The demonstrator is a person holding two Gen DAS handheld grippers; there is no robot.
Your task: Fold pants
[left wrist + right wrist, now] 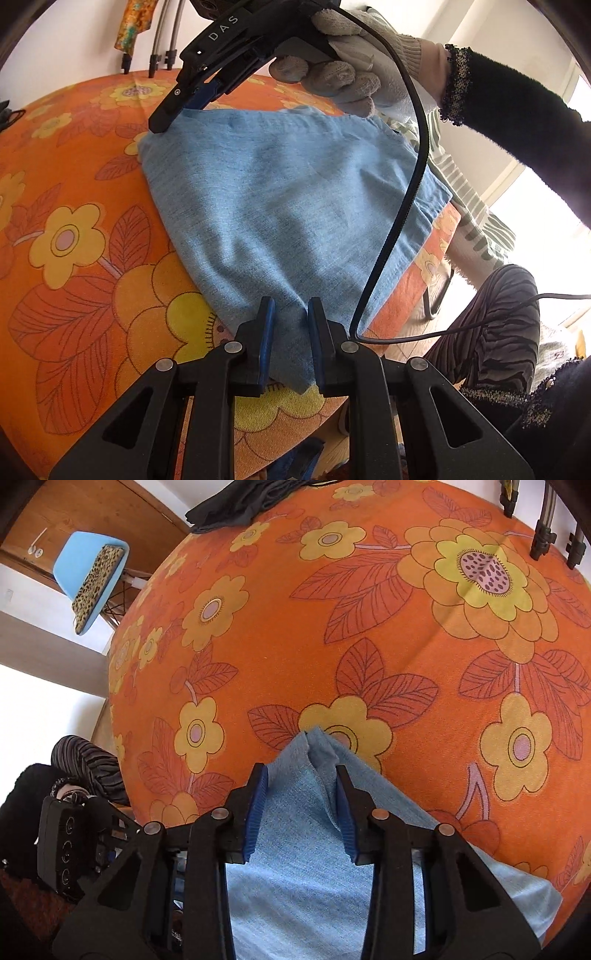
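Pants (288, 192) of pale blue cloth lie folded on the orange flowered bench (74, 240) in the left wrist view. Left tongs (291, 314) stand narrowly parted with the near corner of the cloth running between their blue pads; whether they pinch it I cannot tell. At the far corner, the right tongs (173, 114) come down onto the cloth, gripped by a gloved hand (343, 70) with a black cable (413, 192) trailing.

From the right wrist, the right tongs (301, 786) stand partly open with a ridge of pants (317, 753) rising between the pads, the jaws not pressed on it.
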